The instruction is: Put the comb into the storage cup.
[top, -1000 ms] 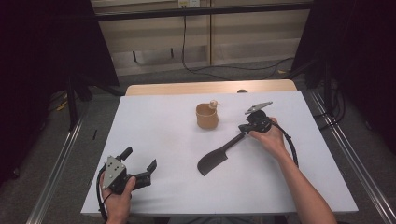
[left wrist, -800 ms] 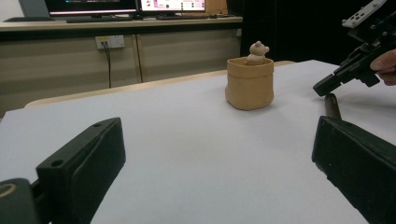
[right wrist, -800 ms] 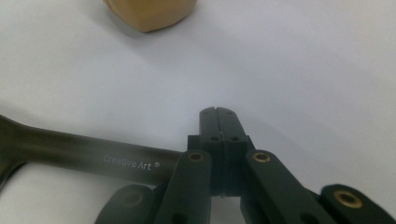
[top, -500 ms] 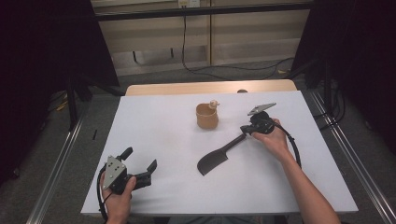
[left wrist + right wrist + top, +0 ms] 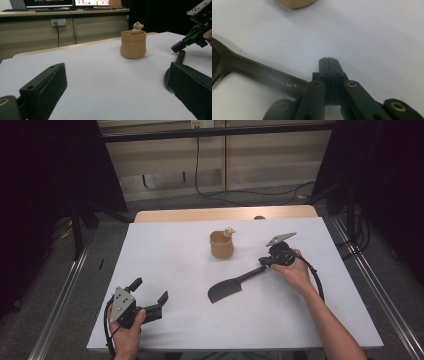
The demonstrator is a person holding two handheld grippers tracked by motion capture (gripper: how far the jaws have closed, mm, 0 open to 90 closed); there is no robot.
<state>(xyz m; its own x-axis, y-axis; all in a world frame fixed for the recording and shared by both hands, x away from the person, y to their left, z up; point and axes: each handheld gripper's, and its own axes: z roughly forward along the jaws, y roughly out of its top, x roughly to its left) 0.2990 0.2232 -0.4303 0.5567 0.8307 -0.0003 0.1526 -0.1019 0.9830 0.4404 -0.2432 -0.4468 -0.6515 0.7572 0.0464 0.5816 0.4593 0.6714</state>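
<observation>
nothing much is shifting since a second ago. high view: right gripper (image 5: 263,262), clenched with nothing between its jaws, is sitting at the handle end of the black spatula (image 5: 231,286), whose long axis is running toward the released left gripper (image 5: 150,296). right gripper view: handle (image 5: 262,75) is lying just left of the closed jaws.

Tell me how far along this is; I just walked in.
Done: nothing yet; the spatula lies flat near the cup. In hand: the right gripper, shut, sits at its handle without gripping it. Left: probably grasping and lifting it; the left gripper rests open.
</observation>
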